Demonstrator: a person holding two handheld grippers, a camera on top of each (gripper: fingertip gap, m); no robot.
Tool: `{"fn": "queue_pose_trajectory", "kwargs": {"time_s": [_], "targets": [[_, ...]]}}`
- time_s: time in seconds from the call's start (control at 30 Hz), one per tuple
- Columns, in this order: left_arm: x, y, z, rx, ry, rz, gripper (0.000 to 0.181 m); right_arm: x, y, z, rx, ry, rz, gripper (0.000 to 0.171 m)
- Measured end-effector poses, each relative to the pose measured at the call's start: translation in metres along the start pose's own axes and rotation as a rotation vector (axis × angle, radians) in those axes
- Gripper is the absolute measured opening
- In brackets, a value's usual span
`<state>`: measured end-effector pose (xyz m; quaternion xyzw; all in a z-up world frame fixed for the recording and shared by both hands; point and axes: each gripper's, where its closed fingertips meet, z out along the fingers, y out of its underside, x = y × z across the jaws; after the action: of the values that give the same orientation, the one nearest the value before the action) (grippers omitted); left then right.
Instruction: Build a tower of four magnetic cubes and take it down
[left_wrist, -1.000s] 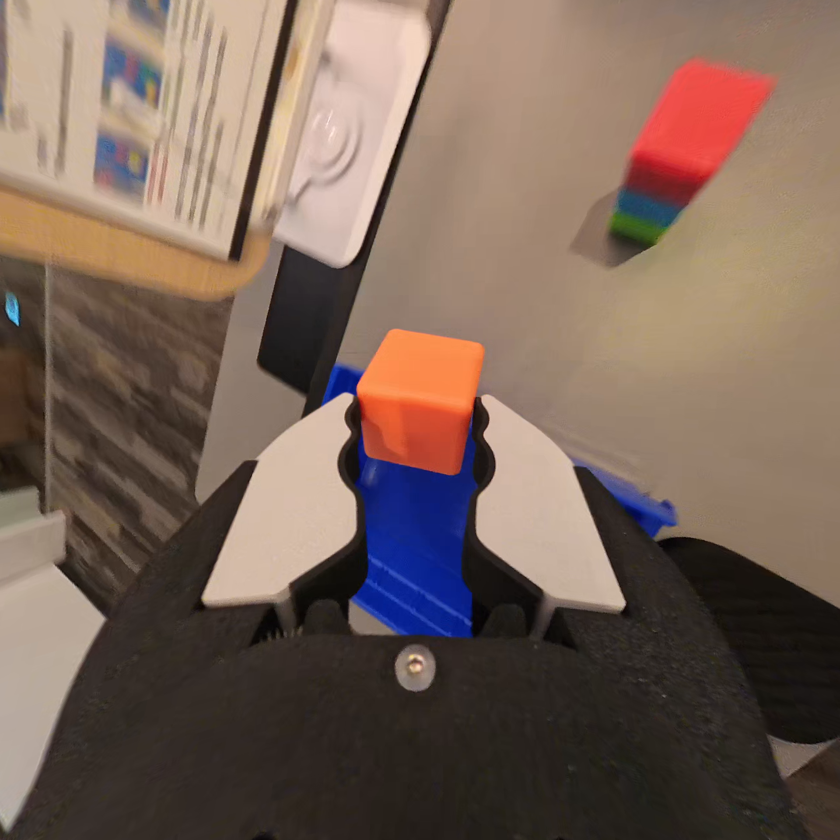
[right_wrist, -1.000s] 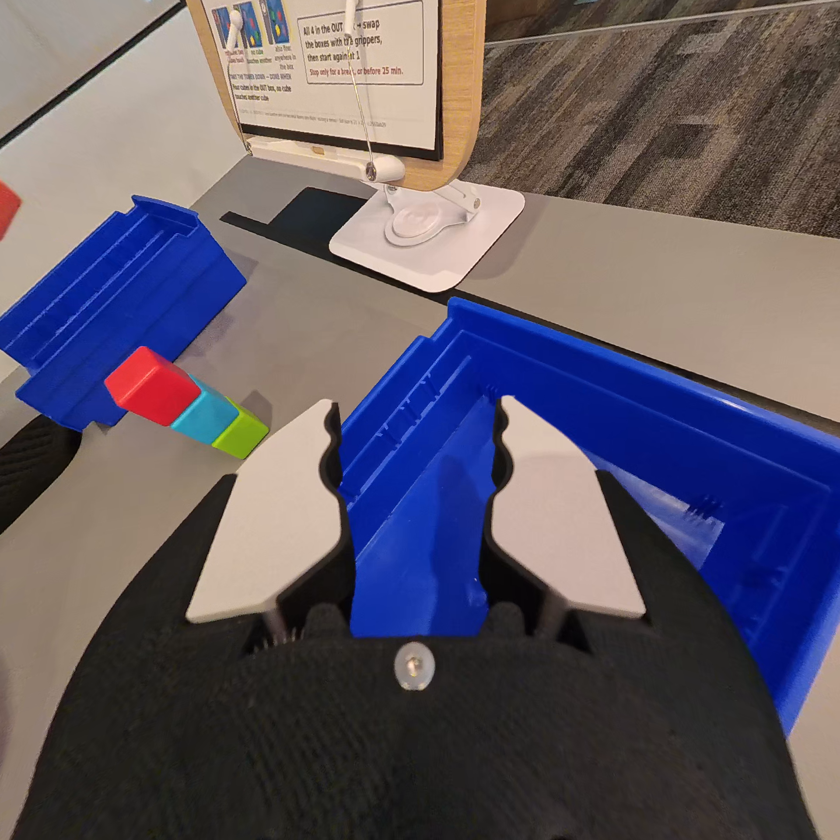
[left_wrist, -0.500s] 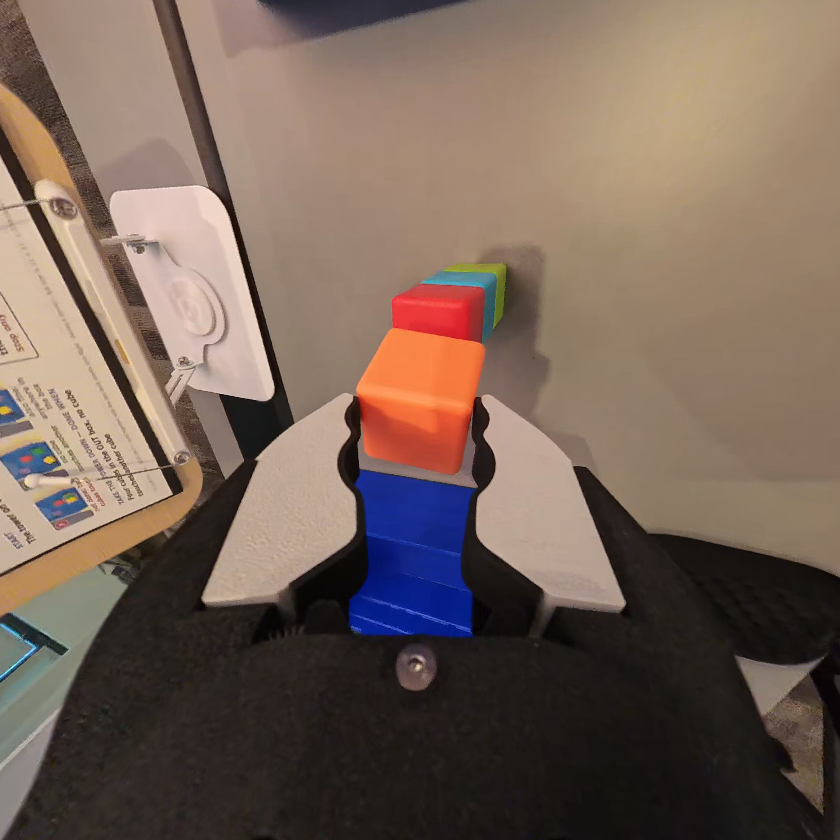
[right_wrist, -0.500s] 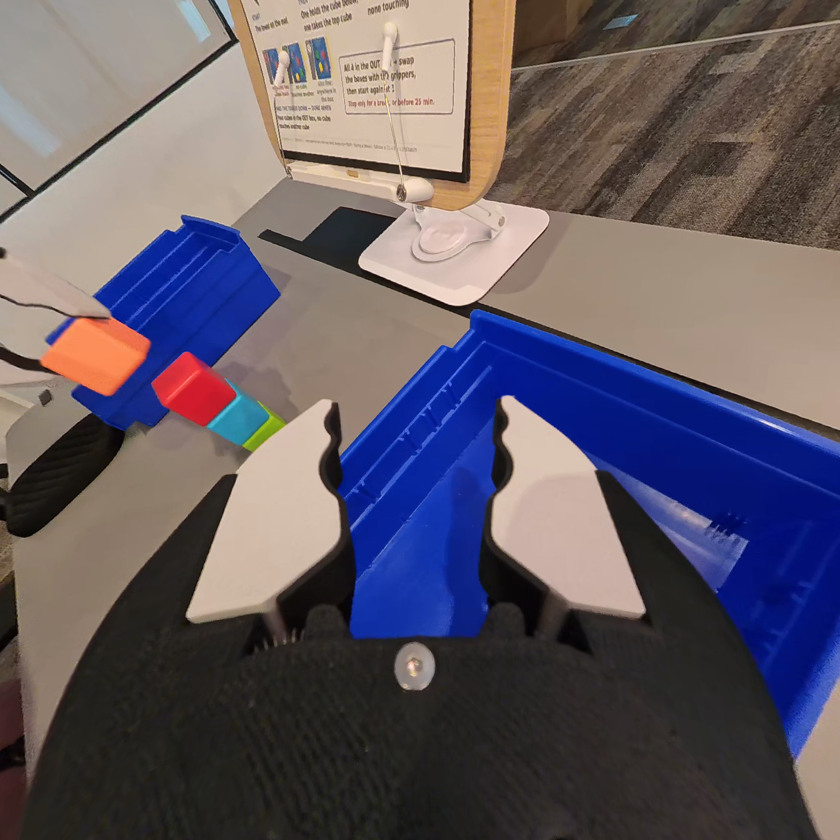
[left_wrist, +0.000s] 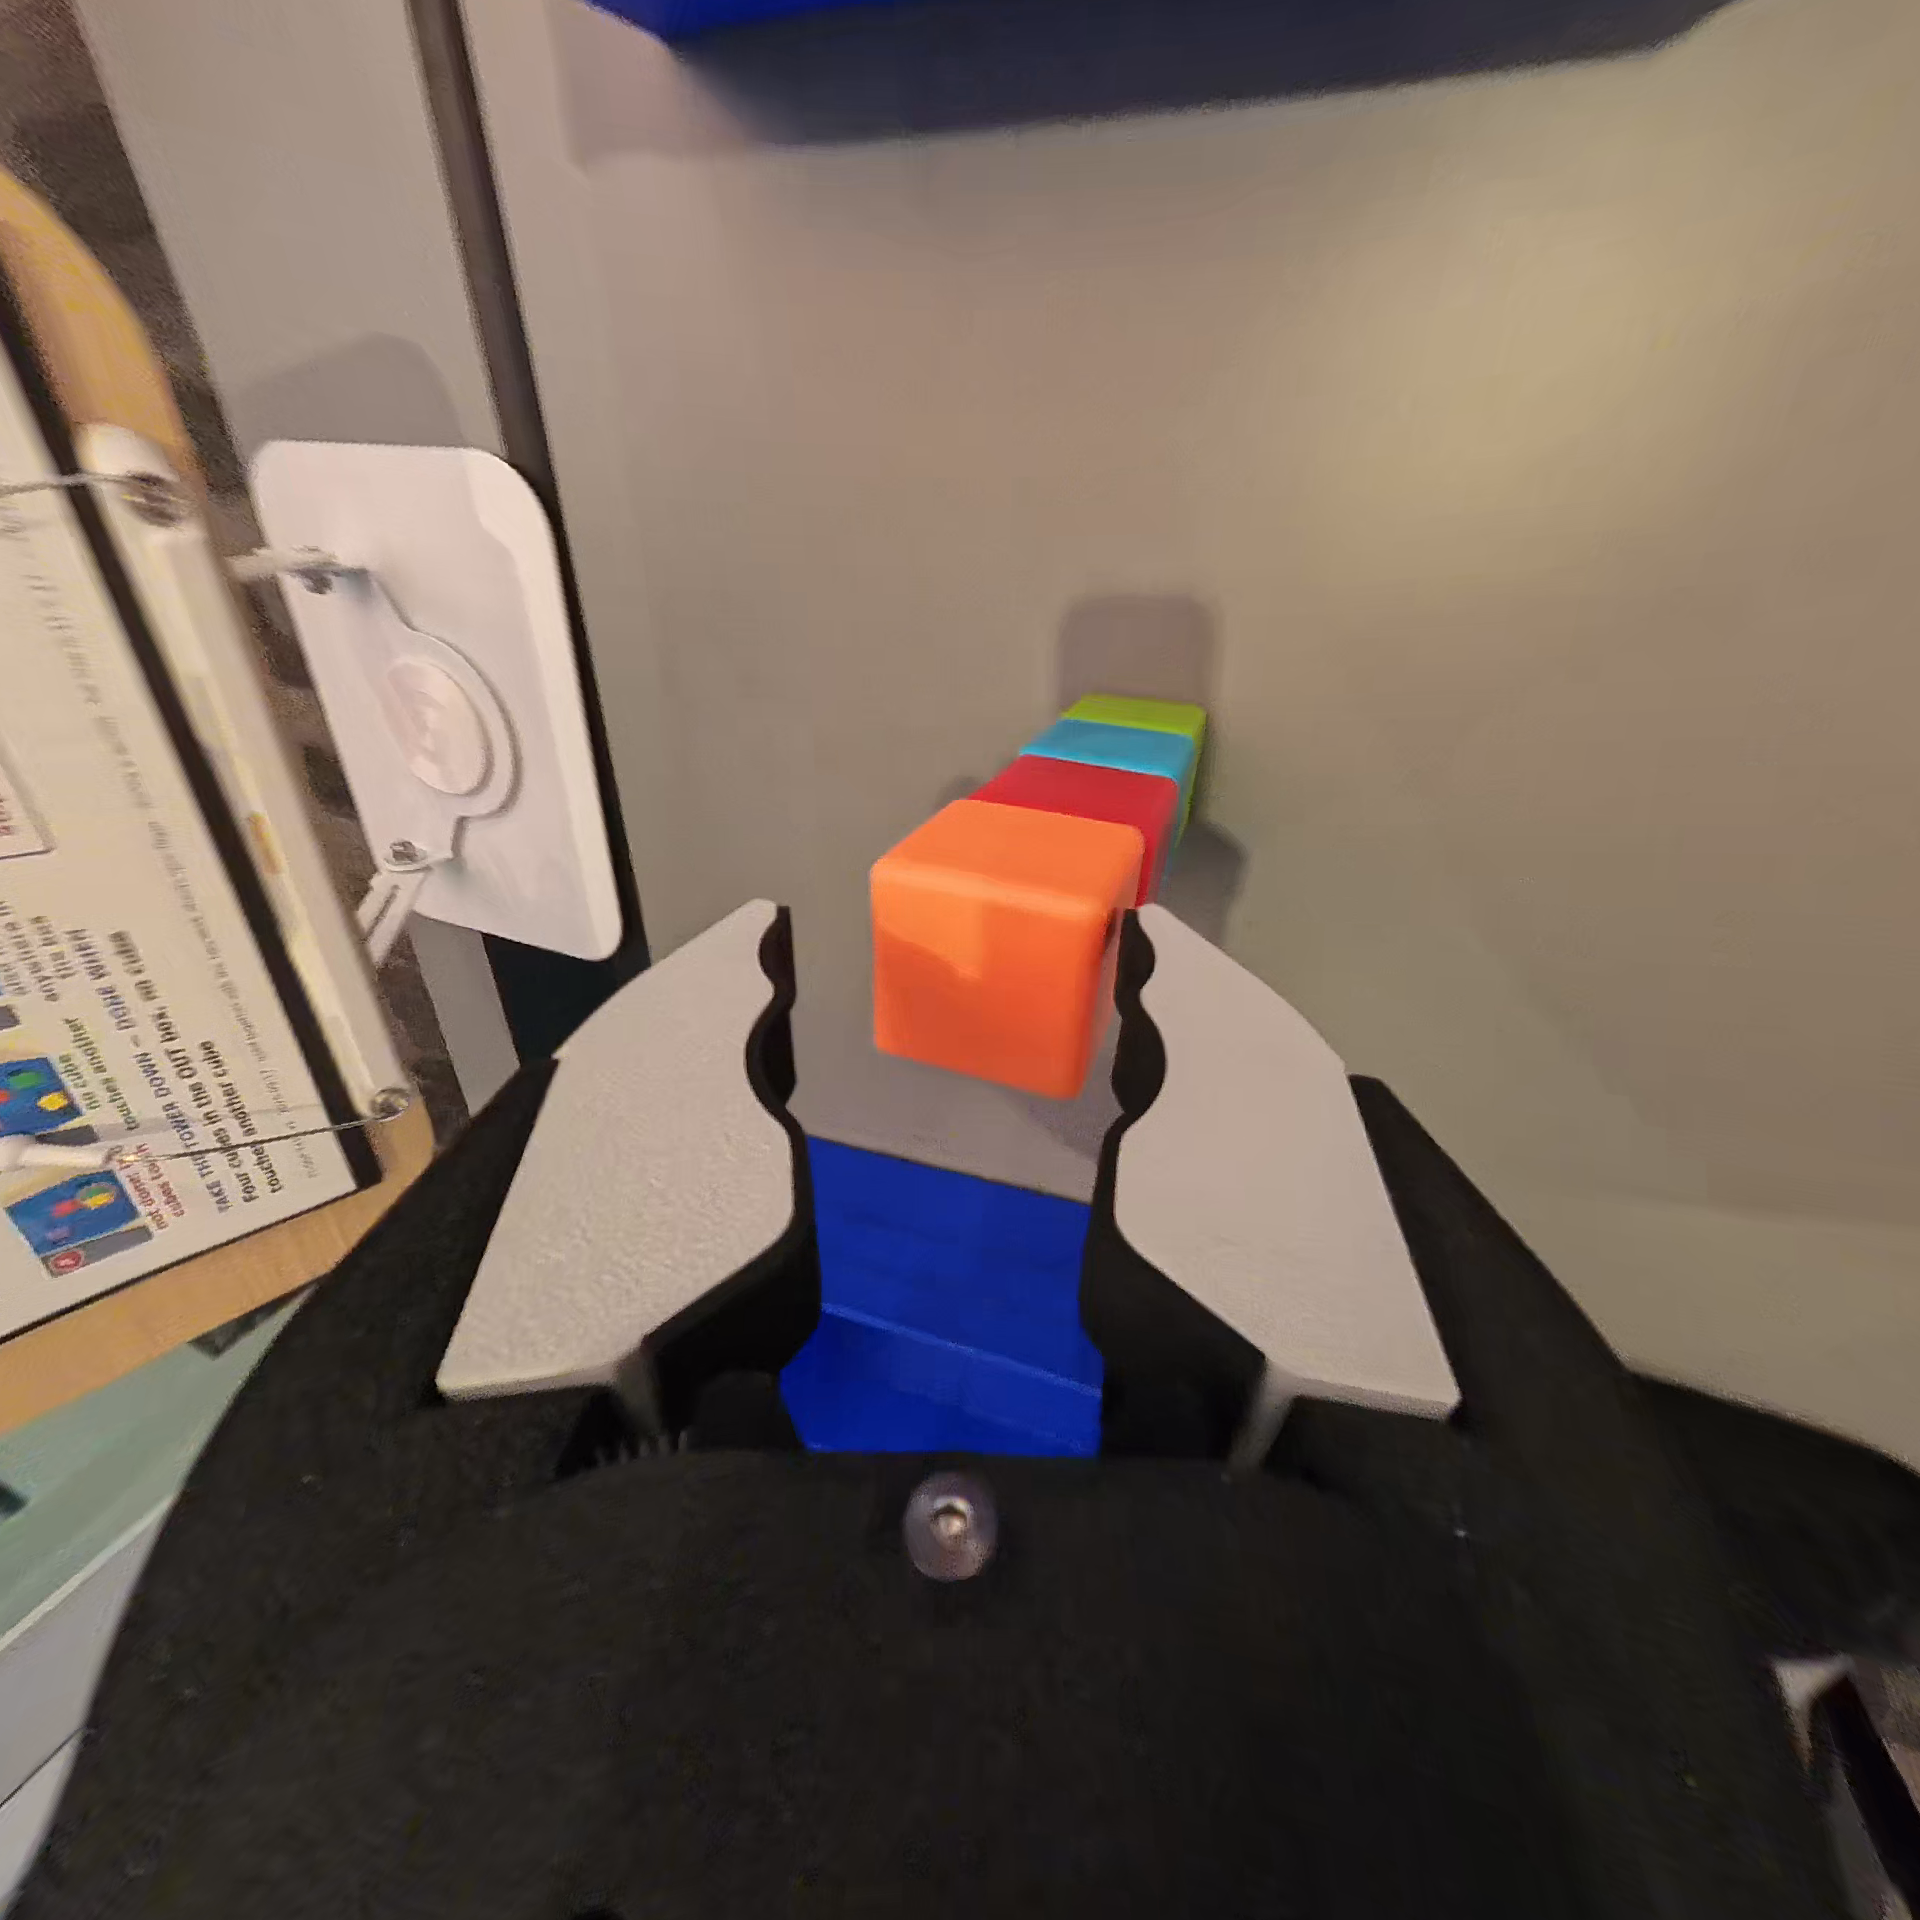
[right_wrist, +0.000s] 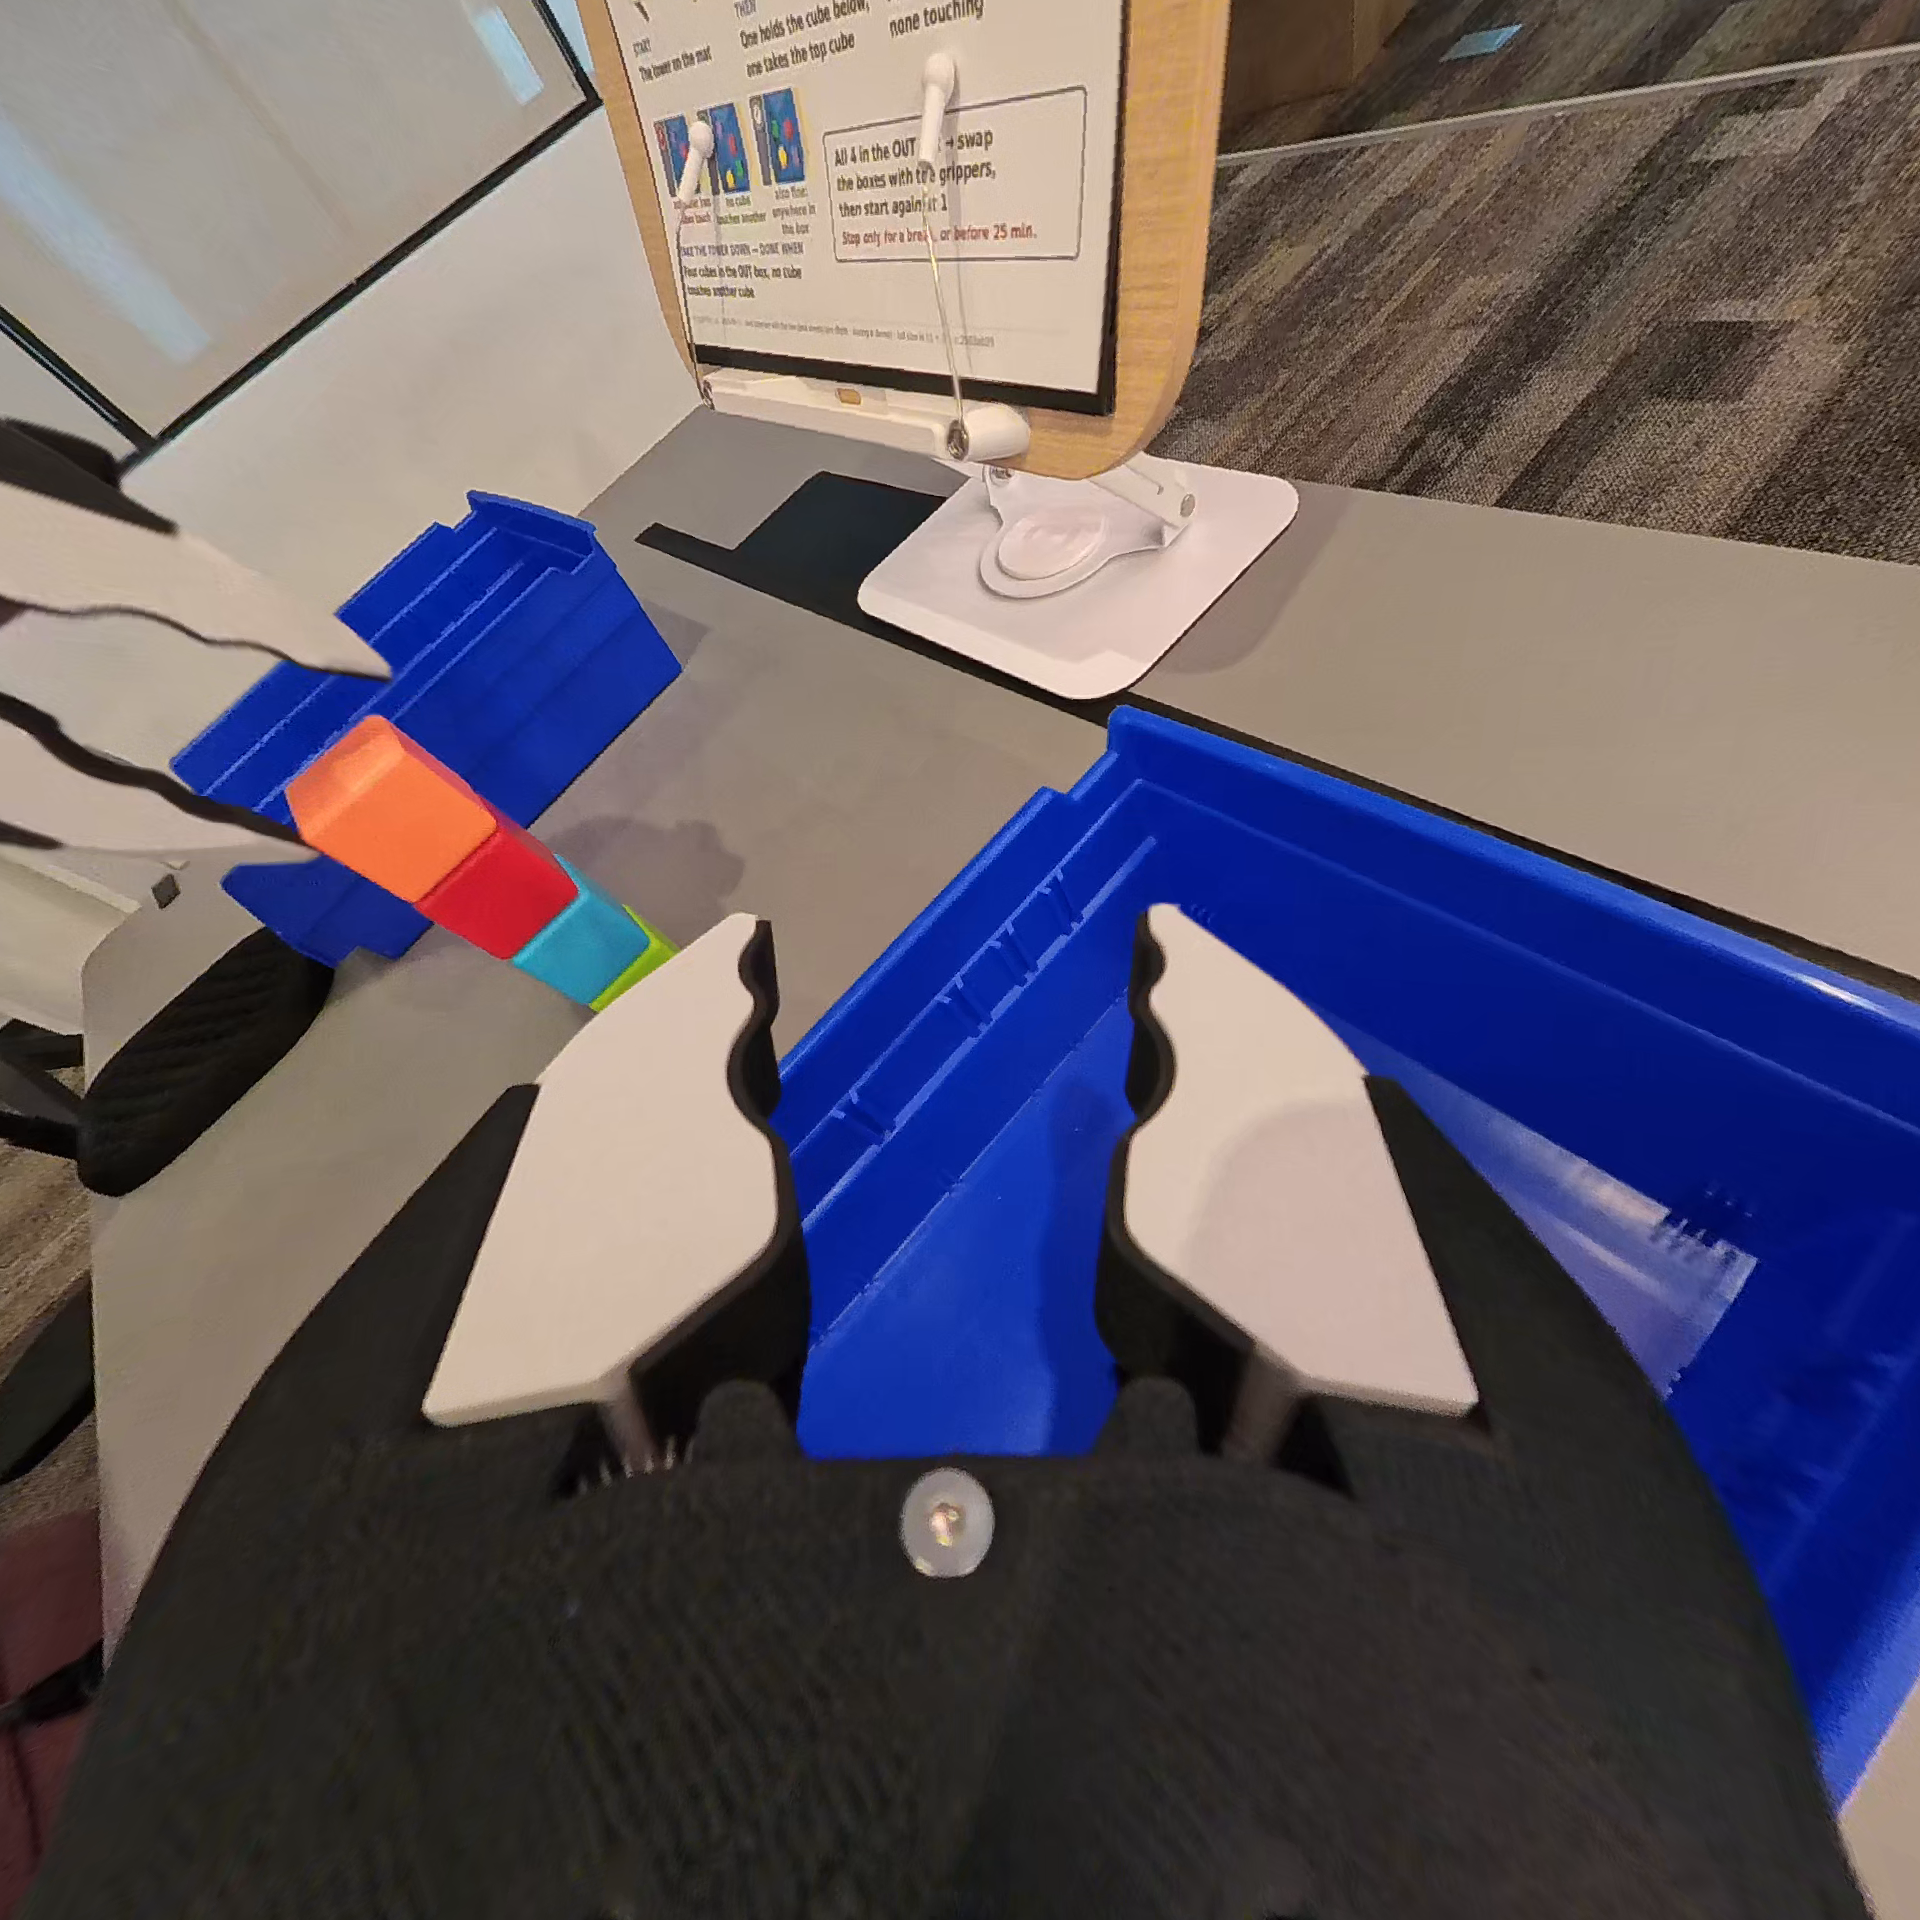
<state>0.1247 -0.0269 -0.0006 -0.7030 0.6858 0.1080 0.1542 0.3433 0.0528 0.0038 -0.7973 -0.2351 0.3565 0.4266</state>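
An orange cube sits on top of a red cube, a cyan cube and a green cube, which form one tower on the grey table. My left gripper is open around the orange cube, with a gap on its left side. In the right wrist view the tower shows as orange, red, cyan and green, with the left gripper's fingers beside the top. My right gripper is open and empty over a blue bin.
A second blue bin stands behind the tower and shows under my left gripper. An instruction board on a white stand is at the back, beside a black mat. A black chair is off the table's left edge. The left gripper's tips are roughly 25 cm from the right gripper's. The green cube is closer to my left gripper, around 11 cm from its tips; the right tips are 25 cm off.
My left gripper carried the orange cube over to the tower, set it on the red cube and opened. My right gripper stayed open over its bin.
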Motion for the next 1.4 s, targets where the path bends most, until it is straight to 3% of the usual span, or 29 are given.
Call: {"fn": "queue_pose_trajectory", "kwargs": {"time_s": [0.1, 0.27, 0.37, 0.47, 0.67, 0.9, 1.1, 1.27, 1.4], "targets": [[-0.010, -0.005, -0.032, 0.218, -0.055, -0.079, 0.056, -0.005, -0.006, -0.002, 0.029, -0.007, -0.026, 0.067], [-0.012, 0.006, -0.103, 0.795, -0.140, -0.296, 0.060, -0.029, -0.037, -0.011, 0.175, -0.038, -0.137, 0.067], [-0.009, 0.033, -0.104, 0.966, -0.275, -0.386, 0.069, -0.056, -0.061, -0.022, 0.315, -0.081, -0.237, 0.066], [0.007, 0.043, -0.078, 1.095, -0.289, -0.488, 0.068, -0.097, -0.082, -0.036, 0.454, -0.190, -0.330, 0.071], [0.029, 0.031, 0.006, 1.096, -0.193, -0.639, 0.091, -0.168, -0.101, -0.047, 0.692, -0.313, -0.494, 0.076], [0.020, 0.008, 0.042, 1.076, -0.088, -0.703, 0.094, -0.199, -0.078, 0.007, 0.507, -0.317, -0.593, 0.078], [0.016, 0.002, 0.058, 1.144, 0.032, -0.784, 0.083, -0.197, -0.051, 0.053, 0.328, -0.317, -0.602, 0.077], [0.012, 0.006, 0.058, 1.169, -0.084, -0.839, 0.079, -0.193, -0.024, 0.087, 0.195, -0.328, -0.581, 0.079], [0.018, -0.003, 0.062, 1.176, -0.062, -0.808, 0.080, -0.201, 0.002, 0.110, 0.098, -0.371, -0.615, 0.083]]}}
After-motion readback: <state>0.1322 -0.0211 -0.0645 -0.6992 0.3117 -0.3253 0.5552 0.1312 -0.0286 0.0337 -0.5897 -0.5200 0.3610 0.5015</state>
